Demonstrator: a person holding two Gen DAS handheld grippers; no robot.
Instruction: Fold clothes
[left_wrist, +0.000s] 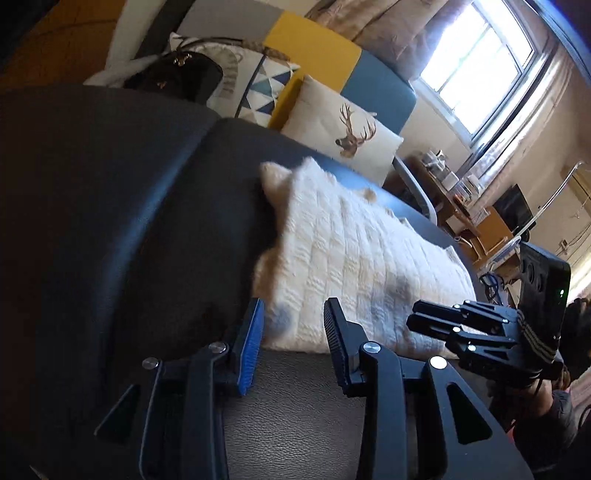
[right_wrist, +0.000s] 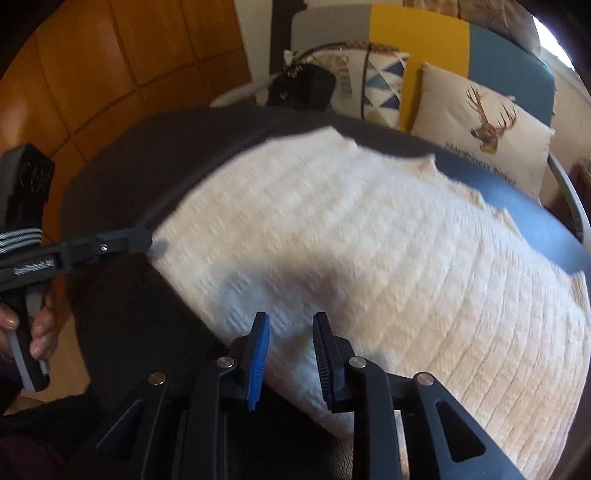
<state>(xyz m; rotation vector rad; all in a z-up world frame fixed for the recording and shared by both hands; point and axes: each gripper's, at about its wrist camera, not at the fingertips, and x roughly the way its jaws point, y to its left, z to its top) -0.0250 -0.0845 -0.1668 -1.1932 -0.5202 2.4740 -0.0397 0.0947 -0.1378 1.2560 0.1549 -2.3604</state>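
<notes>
Two tools hang released, jaws apart, over a white knitted garment (right_wrist: 369, 243) spread flat on the dark sofa seat (left_wrist: 110, 206): the left tool (left_wrist: 293, 314) at its near corner, the right tool (right_wrist: 290, 328) above its near edge, with a deer-print cushion (left_wrist: 343, 129) beyond.
</notes>
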